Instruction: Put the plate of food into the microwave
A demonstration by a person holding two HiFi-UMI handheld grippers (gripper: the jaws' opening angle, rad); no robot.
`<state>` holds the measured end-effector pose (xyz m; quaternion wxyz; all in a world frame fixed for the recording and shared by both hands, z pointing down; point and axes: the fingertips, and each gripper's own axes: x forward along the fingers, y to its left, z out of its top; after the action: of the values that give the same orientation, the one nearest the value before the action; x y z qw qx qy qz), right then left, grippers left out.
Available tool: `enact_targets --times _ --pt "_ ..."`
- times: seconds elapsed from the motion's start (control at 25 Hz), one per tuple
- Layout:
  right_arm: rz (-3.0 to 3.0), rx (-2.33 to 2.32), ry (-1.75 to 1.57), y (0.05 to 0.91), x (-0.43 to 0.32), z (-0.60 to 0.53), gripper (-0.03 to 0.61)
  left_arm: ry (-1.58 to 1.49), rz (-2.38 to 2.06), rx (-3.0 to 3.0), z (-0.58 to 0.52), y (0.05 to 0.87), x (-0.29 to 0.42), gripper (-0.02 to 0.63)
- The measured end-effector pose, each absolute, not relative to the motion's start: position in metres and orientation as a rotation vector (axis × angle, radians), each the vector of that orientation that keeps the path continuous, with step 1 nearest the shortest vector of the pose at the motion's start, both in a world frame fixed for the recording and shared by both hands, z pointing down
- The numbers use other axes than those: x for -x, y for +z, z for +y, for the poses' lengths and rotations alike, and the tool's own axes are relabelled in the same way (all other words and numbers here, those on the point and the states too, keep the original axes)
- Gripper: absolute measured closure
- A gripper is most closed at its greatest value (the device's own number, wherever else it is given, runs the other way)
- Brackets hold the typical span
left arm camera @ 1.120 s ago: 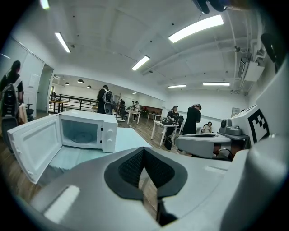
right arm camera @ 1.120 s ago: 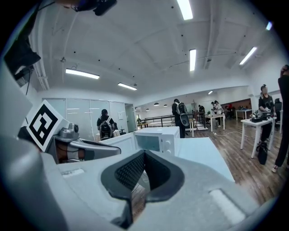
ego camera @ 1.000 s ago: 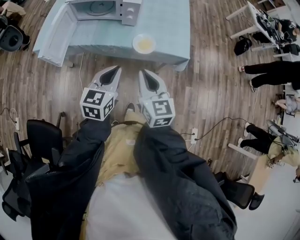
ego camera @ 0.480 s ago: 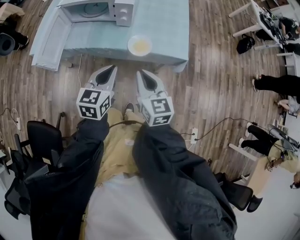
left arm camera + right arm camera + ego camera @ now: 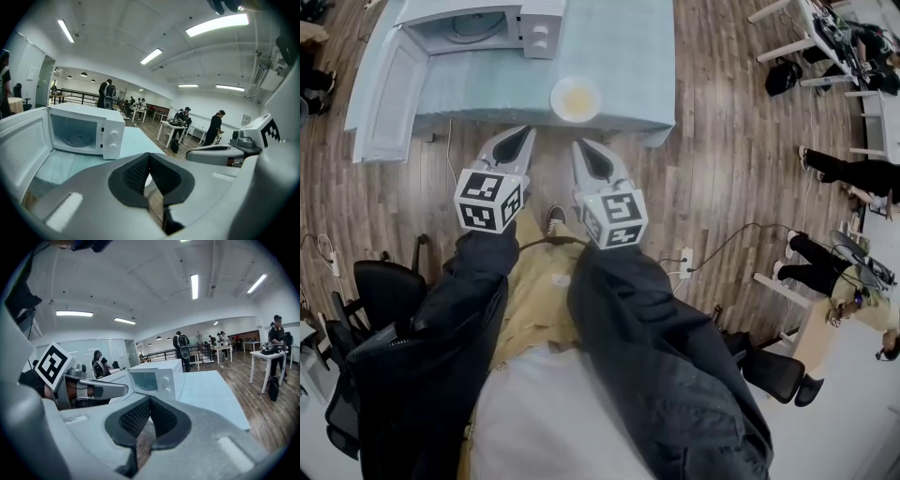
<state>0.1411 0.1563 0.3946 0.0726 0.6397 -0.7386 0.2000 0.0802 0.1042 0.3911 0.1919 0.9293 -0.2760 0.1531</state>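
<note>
**Standing in front of the target, nothing grasped yet**

Head view: the plate of food [image 5: 577, 97] sits on the light blue surface [image 5: 623, 47], close to its near edge. It is straight ahead of my right claw [image 5: 579, 144] and ahead and to the right of my left claw [image 5: 525, 132]. I judge the right one is nearer, so it should reach. Both claws hang over the wooden floor [image 5: 722, 178], apart from the surface. The plate is round, so no long axis matters. The microwave [image 5: 483, 21] stands to the left of the plate and further back, with its door [image 5: 380, 103] swung open to the left.

Left gripper view: the left claw [image 5: 149, 157] is clenched, pad against pad, with nothing between. The open microwave is ahead on the left, its cavity empty.

Right gripper view: the right claw [image 5: 149, 400] is also clenched and empty. The microwave shows just beyond its tip.

Writing: I can read no brand or label. Only the square markers on each cube [image 5: 490, 198] show.
</note>
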Motion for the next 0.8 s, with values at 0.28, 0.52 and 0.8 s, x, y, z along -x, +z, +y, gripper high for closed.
enact_targets --times 0.28,0.52,0.8 --pt "-2.151 -1.969 0.603 0.387 -0.151 0.092 0.581 0.423 -0.678 -2.639 0.035 0.382 -0.094 0.617" --pt "-2.11 -1.925 0.686 0.411 -0.133 0.046 0.58 0.448 -0.653 -2.605 -0.015 0.394 -0.077 0.617" --pt "-2.017 -1.914 0.774 0.439 -0.122 0.017 0.58 0.476 -0.608 -2.558 -0.055 0.412 -0.059 0.617"
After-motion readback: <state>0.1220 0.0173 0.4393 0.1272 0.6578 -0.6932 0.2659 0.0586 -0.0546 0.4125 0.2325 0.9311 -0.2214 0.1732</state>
